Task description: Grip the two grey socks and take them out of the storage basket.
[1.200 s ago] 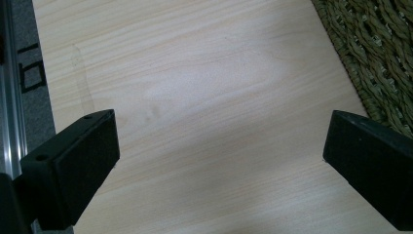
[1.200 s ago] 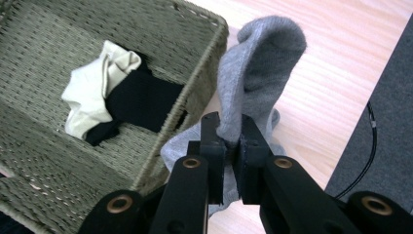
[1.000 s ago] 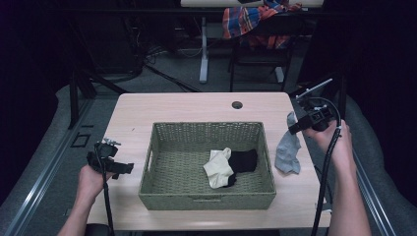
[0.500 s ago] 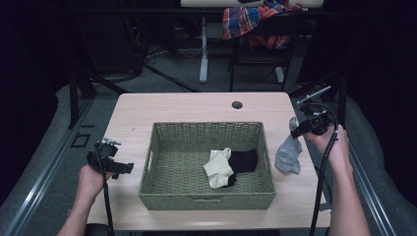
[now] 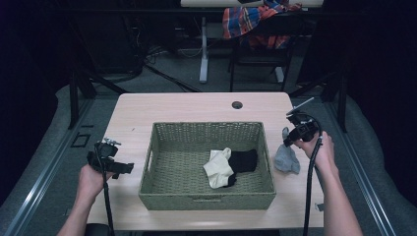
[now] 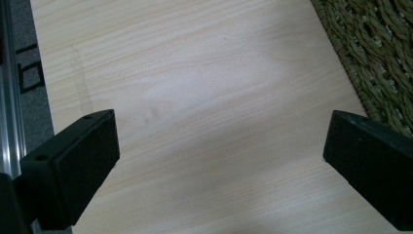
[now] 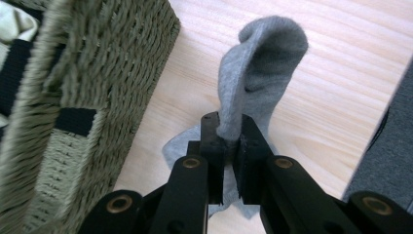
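Observation:
A grey sock lies partly on the table right of the woven basket, its upper end pinched in my right gripper. In the right gripper view the jaws are shut on the grey sock, which curls up above my right gripper, with the basket wall to the left. Inside the basket lie a cream sock and a black sock. My left gripper rests open near the table's left edge, over bare wood, nothing between its jaws.
The light wooden table has a round cable hole at the back. A plaid cloth hangs on a chair behind the table. Metal rails run along the floor at the left.
My right gripper has come down with the grey sock, whose lower part now rests on the table beside the basket. The left gripper has stayed put.

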{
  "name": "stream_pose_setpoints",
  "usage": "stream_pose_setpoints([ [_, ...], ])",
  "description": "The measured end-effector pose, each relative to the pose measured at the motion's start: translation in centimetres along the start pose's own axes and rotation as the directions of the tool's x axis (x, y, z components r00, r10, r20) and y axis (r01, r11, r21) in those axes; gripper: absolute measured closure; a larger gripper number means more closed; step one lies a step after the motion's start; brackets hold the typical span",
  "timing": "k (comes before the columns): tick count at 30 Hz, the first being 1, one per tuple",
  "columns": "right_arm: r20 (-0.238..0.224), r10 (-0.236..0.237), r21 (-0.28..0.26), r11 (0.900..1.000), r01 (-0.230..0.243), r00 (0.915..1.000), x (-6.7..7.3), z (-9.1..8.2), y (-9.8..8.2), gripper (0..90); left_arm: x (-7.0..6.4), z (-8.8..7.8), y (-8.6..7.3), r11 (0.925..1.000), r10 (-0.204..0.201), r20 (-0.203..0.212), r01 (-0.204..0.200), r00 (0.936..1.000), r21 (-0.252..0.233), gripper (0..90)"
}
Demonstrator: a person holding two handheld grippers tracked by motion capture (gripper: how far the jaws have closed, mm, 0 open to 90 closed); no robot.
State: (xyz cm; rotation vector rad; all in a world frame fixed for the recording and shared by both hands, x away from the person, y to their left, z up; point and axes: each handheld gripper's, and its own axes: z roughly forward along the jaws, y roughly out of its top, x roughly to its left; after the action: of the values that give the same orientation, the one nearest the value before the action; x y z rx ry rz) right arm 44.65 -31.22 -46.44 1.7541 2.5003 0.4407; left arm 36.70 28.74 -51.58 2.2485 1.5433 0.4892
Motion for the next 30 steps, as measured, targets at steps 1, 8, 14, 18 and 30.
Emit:
stream_pose_setpoints([
  [1, -0.009, 0.011, -0.009, 1.000, -0.011, 0.9999, 0.0, 0.4, 0.0, 84.1, 0.0, 0.0, 0.0, 1.0000, 0.000, 0.000, 0.000, 1.0000, -0.001, 0.2],
  [8, 0.008, 0.004, 0.001, 1.000, -0.004, 1.0000, 0.0, 2.3, 0.3, 81.9, 0.0, -0.1, 0.0, 1.0000, 0.002, -0.002, -0.002, 1.0000, -0.001, 0.2],
  [14, 0.005, -0.010, 0.005, 1.000, 0.010, 0.9999, 0.2, 3.4, 0.6, 72.5, 0.0, 0.0, 0.0, 1.0000, -0.001, -0.001, 0.001, 1.0000, 0.000, 0.2],
  [18, 0.007, -0.022, -0.022, 1.000, 0.022, 0.9997, 0.5, 3.3, 0.6, 61.6, 0.0, -0.1, 0.0, 1.0000, -0.001, -0.002, 0.001, 1.0000, -0.002, 0.2],
  [30, -0.018, 0.018, -0.099, 0.995, -0.019, 0.9997, 0.2, -0.2, -1.1, 28.8, 0.1, -0.1, 0.0, 1.0000, -0.003, -0.003, 0.003, 1.0000, -0.007, 0.2],
])
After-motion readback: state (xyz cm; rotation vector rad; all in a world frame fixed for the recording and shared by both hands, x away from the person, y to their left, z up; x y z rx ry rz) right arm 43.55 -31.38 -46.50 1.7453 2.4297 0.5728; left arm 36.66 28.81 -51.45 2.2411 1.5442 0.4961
